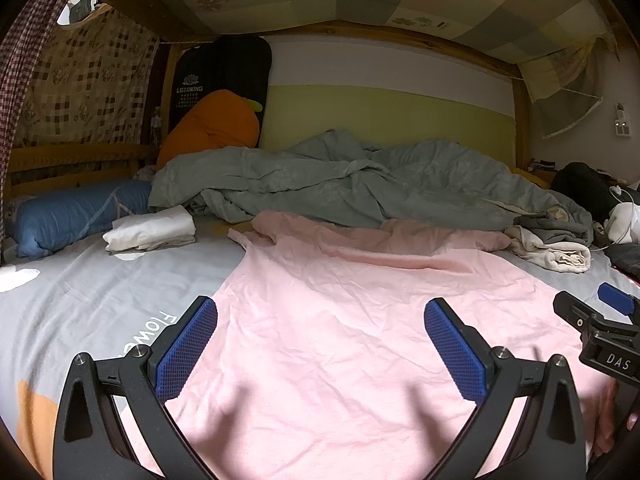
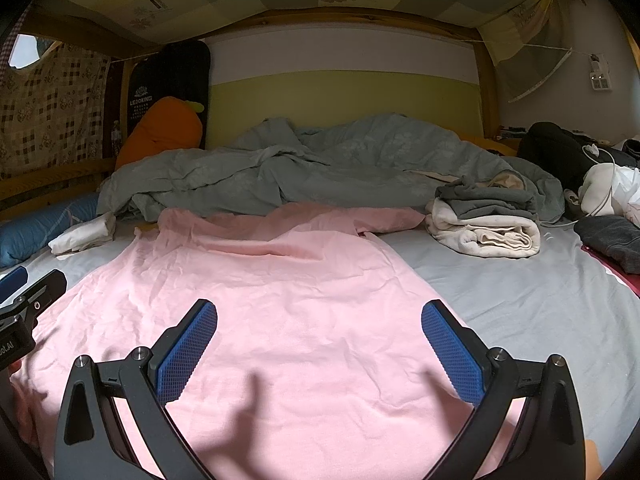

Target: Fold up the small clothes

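A pink shirt (image 1: 352, 320) lies spread flat and wrinkled on the grey bed sheet (image 1: 100, 304), collar end towards the far side. It also shows in the right wrist view (image 2: 280, 300). My left gripper (image 1: 320, 344) is open and empty, hovering over the shirt's near left part. My right gripper (image 2: 320, 344) is open and empty over the shirt's near right part. The right gripper shows at the right edge of the left wrist view (image 1: 600, 320). The left gripper shows at the left edge of the right wrist view (image 2: 28, 292).
A crumpled grey-green duvet (image 1: 340, 180) lies behind the shirt. A folded white garment (image 1: 152, 230) and a blue pillow (image 1: 68, 216) lie at far left. Folded cream and grey clothes (image 2: 488, 224) lie at far right, with dark clothes (image 2: 612, 240) and a cable beyond. An orange plush (image 1: 212, 124) leans at the back.
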Action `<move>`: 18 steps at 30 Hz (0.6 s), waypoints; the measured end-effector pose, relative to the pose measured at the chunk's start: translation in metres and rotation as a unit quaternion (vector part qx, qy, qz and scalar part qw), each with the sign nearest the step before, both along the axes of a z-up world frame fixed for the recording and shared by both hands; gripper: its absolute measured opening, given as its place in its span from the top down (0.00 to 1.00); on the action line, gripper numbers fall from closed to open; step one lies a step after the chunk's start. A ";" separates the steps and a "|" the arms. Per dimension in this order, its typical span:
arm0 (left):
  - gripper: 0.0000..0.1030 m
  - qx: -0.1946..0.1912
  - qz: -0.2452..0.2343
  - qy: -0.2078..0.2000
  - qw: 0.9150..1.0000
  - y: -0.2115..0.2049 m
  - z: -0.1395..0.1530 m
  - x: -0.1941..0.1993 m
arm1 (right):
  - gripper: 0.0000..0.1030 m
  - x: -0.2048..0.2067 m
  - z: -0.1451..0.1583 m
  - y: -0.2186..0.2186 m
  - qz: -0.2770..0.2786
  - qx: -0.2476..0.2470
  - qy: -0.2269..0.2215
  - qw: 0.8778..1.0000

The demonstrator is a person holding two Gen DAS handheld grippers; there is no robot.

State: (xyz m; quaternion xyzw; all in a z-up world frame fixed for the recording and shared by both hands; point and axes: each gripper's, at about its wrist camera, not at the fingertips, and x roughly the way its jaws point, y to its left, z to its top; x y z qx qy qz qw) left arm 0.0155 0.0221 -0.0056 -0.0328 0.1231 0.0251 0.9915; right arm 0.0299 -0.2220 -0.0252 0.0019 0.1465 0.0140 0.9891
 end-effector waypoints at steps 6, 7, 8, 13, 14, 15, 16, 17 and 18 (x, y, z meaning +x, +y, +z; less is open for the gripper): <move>0.00 0.000 0.000 0.000 1.000 0.000 0.000 0.000 | 0.00 0.000 0.000 0.000 0.000 0.000 0.000 1.000; 0.00 0.000 0.000 0.000 1.000 0.000 0.000 0.000 | 0.00 0.000 0.000 0.000 0.001 0.000 0.000 1.000; 0.00 0.000 -0.001 0.000 1.000 0.000 0.000 0.000 | 0.00 0.000 0.000 0.000 0.001 0.000 0.000 1.000; 0.00 0.001 -0.001 0.000 1.000 0.000 0.000 0.000 | 0.00 0.001 -0.001 0.000 0.000 0.000 0.000 1.000; 0.00 0.001 -0.001 0.000 1.000 0.000 0.000 0.000 | 0.00 0.001 -0.001 0.000 0.000 0.000 0.000 1.000; 0.00 0.001 -0.001 0.000 1.000 0.001 0.000 0.000 | 0.00 0.001 -0.001 0.000 -0.001 0.000 0.001 1.000; 0.00 0.001 -0.001 0.000 1.000 0.001 0.000 0.000 | 0.00 0.001 -0.001 0.000 0.000 0.000 0.001 1.000; 0.00 0.001 -0.001 0.000 1.000 0.001 0.000 0.000 | 0.00 0.001 -0.001 0.000 0.000 0.000 0.001 1.000; 0.00 0.001 -0.001 0.000 1.000 0.001 0.001 0.000 | 0.00 0.001 -0.001 0.000 0.000 0.000 0.001 1.000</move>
